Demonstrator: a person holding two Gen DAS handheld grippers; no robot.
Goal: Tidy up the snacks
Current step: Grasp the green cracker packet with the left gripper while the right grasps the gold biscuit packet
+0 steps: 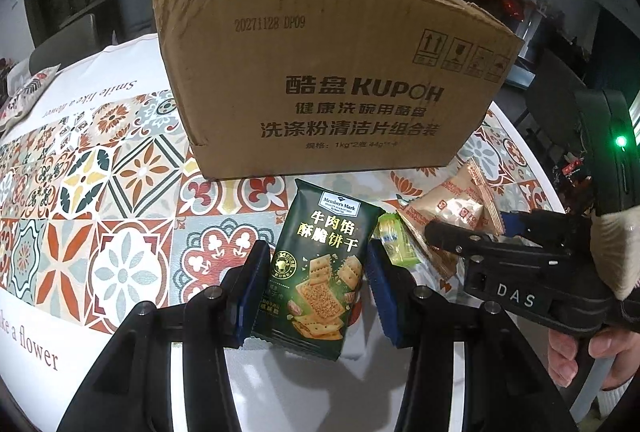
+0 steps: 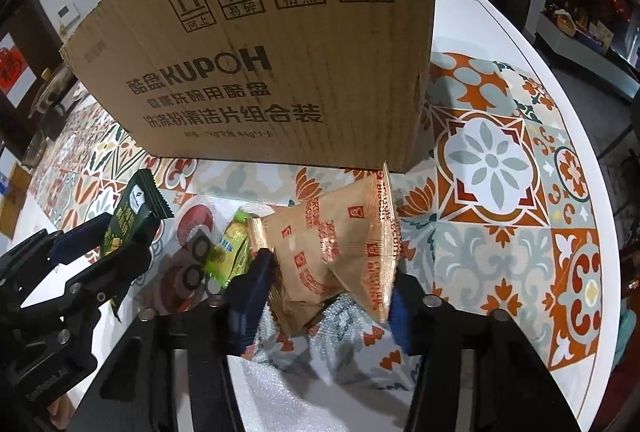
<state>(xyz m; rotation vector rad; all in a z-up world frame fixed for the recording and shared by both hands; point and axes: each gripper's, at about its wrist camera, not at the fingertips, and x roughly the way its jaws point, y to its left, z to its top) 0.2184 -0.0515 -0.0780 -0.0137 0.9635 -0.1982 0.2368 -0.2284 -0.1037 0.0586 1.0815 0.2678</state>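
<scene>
Left wrist: cardboard box [image 1: 320, 71] rim visible.

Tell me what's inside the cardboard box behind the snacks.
Only the cardboard box rim and a strip of its inner back wall show from the left wrist view. Its front wall hides the interior, so any contents cannot be seen.

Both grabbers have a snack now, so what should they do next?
Probably lift both snacks and carry them over the cardboard box. The left gripper pinches the green cracker pack, the right gripper the tan biscuit packets, and the box stands open-topped right behind.
</scene>
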